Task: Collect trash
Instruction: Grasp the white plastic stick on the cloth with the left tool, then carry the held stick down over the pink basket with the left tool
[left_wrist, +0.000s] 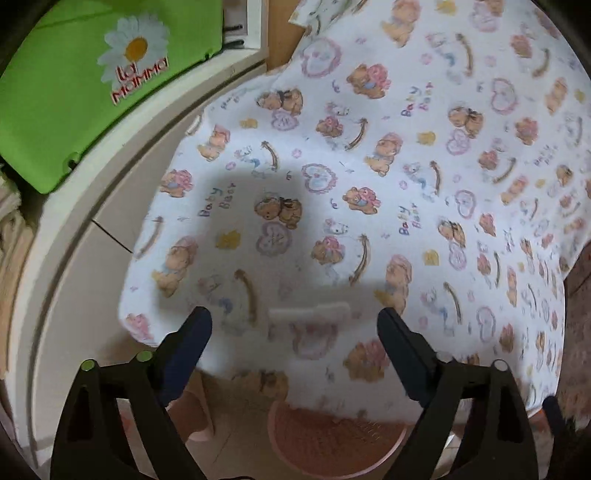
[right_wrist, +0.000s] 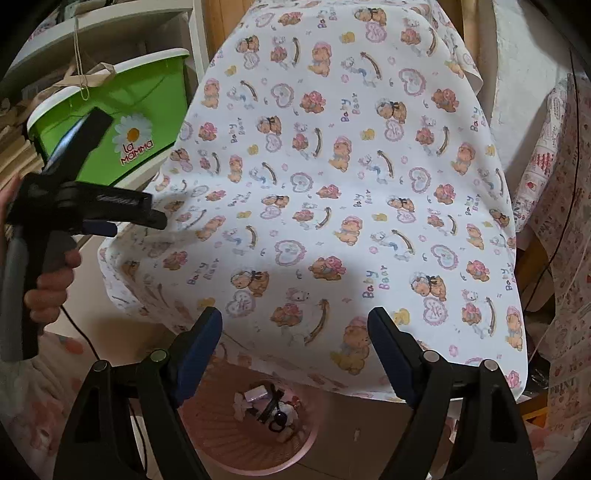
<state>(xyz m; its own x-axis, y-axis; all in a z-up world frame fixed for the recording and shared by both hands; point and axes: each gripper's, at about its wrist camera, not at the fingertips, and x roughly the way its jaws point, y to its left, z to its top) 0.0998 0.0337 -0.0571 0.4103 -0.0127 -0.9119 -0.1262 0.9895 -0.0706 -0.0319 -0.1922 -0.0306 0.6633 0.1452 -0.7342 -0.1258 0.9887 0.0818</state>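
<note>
A table lies under a white bear-print cloth. On the cloth near its front edge rests a small pale strip, blurred, framed between the fingers of my left gripper, which is open and not touching it. A pink mesh basket stands on the floor below the table's edge, holding a wrapper and dark scraps. My right gripper hangs open and empty above the basket. In the right wrist view the left gripper reaches in from the left, held by a hand.
A green box with a daisy logo sits on a white shelf unit left of the table. Printed fabric and a dark cable hang at the right. Beige floor surrounds the basket.
</note>
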